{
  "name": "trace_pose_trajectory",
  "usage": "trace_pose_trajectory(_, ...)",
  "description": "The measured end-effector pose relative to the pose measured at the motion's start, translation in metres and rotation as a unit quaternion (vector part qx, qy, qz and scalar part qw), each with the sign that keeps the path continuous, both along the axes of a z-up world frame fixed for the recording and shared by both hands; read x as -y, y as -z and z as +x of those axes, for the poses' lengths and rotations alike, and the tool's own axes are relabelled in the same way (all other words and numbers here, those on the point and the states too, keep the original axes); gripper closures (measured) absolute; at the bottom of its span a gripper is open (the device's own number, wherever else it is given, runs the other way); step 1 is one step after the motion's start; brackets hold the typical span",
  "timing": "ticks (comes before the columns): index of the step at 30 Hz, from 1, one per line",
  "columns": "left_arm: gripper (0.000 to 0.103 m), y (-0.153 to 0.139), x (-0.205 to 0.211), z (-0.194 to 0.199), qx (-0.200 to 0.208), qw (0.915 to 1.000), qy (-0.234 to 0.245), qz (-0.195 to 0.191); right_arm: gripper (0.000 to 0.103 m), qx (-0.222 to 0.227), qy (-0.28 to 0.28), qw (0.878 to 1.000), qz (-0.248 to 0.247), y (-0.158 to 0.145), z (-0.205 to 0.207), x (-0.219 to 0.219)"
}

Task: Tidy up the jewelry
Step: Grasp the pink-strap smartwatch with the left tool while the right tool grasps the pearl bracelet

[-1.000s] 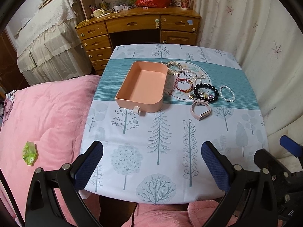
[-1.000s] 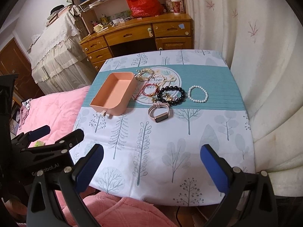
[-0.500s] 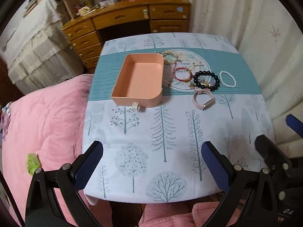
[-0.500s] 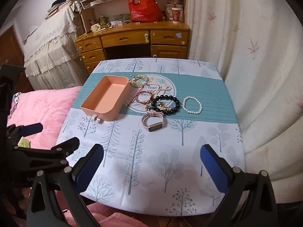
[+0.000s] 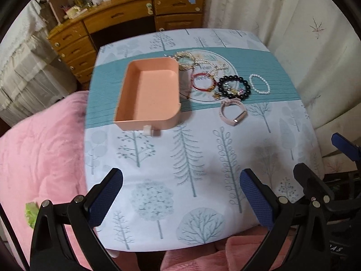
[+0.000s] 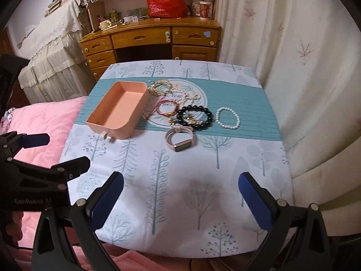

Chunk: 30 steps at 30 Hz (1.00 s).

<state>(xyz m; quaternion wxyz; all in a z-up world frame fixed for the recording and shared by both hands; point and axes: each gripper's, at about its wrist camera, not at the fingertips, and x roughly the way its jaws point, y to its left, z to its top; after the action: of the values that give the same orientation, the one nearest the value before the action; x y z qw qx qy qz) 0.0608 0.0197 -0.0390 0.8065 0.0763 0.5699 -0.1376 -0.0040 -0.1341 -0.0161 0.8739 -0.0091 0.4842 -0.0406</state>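
Observation:
An empty pink tray [image 5: 150, 94] [image 6: 119, 110] sits on the table's teal stripe. To its right lie a pink wristband watch [image 5: 233, 113] [image 6: 180, 139], a black bead bracelet [image 5: 234, 85] [image 6: 195, 117], a white pearl bracelet [image 5: 259, 84] [image 6: 227, 117], a red cord bracelet [image 5: 203, 82] [image 6: 168, 108] and a gold-and-pearl heap [image 5: 186, 59] [image 6: 161, 87]. My left gripper [image 5: 180, 197] and right gripper [image 6: 180, 199] are both open and empty, hovering above the table's near edge, well short of the jewelry.
The table [image 5: 191, 158] has a tree-print cloth. A pink quilt [image 5: 40, 149] lies on its left and a curtain [image 6: 304, 56] hangs on its right. A wooden desk [image 6: 153, 38] stands behind. The other gripper shows at each view's side [image 5: 315, 185] [image 6: 45, 171].
Both grippers have moved forward and closer to the table, so the tray and jewelry appear larger. Nothing on the table has moved. Both stay open.

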Motion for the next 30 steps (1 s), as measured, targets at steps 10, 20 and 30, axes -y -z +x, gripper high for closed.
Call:
trace_pose_trajectory(10, 0.001, 0.013, 0.033, 0.020, -0.028, 0.9996, 0.000, 0.004, 0.001, 0.008, -0.061, 0.994, -0.087, 0.011, 0.011, 0.005)
trace_pose_trajectory(20, 0.001, 0.083, 0.091, 0.064, -0.079, 0.9940, -0.072, -0.022, 0.015, 0.025, -0.136, 0.986, -0.097, 0.075, 0.057, 0.054)
trace_pose_trajectory(30, 0.001, 0.150, 0.126, 0.103, -0.128, 0.9753, -0.171, -0.057, 0.062, 0.033, -0.182, 0.974, -0.127, 0.139, 0.115, 0.115)
